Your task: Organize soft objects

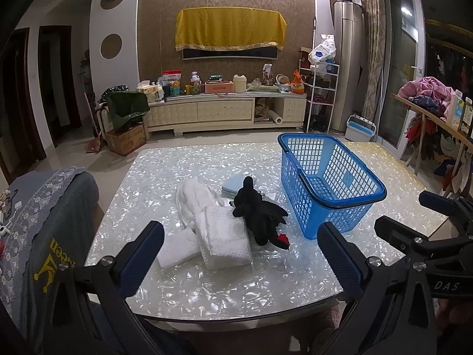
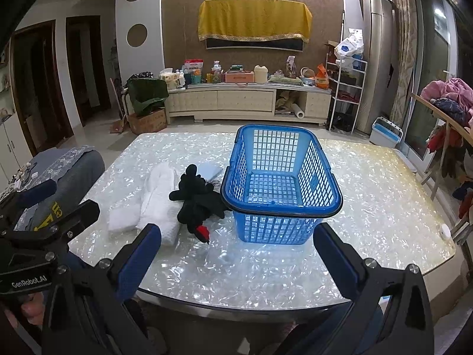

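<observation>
A black plush toy (image 1: 260, 213) with a red patch lies mid-table, also in the right wrist view (image 2: 198, 201). Left of it lie a folded white towel (image 1: 224, 239), a long white fluffy cloth (image 1: 195, 198) and a small white pad (image 1: 177, 250). A light blue flat item (image 1: 233, 186) lies behind the toy. An empty blue plastic basket (image 1: 328, 183) stands to the right, also in the right wrist view (image 2: 280, 183). My left gripper (image 1: 241, 245) is open above the near table edge, facing the towel. My right gripper (image 2: 238, 247) is open, facing the basket.
The shiny pearl-patterned table (image 1: 207, 290) has its front edge just under both grippers. A grey-covered chair (image 1: 44, 224) stands at the left. A small white round object (image 2: 444, 230) lies at the table's right edge. A TV cabinet with clutter (image 1: 224, 106) stands behind.
</observation>
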### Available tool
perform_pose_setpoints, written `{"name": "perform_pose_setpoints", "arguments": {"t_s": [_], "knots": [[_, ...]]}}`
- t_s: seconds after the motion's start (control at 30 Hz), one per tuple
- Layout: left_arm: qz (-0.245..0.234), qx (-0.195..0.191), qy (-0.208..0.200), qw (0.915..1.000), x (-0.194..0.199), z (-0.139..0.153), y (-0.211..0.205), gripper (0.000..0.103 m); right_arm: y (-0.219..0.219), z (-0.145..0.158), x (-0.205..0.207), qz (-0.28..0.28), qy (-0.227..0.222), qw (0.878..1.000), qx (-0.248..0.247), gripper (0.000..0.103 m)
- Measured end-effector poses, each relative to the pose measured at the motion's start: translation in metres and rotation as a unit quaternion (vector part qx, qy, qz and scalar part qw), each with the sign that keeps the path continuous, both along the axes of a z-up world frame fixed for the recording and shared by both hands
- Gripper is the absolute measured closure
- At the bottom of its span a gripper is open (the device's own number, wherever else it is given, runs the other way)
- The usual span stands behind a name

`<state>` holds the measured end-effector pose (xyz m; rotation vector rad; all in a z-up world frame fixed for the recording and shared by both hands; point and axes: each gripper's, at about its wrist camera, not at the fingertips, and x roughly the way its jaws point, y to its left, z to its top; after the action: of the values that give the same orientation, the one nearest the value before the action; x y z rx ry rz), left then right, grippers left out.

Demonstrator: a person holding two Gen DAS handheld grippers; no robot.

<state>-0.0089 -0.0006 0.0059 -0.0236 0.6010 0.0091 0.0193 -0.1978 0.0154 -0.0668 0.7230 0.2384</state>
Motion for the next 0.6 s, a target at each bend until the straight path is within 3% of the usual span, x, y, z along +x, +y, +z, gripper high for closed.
{"name": "perform_pose_setpoints", "arguments": {"t_s": [0.6], "knots": [[-0.008,0.007,0.016,0.9998,0.0021,-0.0005,-0.0046,0.000,-0.0041,0.0025,0.0012,-0.005,0.012,1.000,0.011,0.000]]}}
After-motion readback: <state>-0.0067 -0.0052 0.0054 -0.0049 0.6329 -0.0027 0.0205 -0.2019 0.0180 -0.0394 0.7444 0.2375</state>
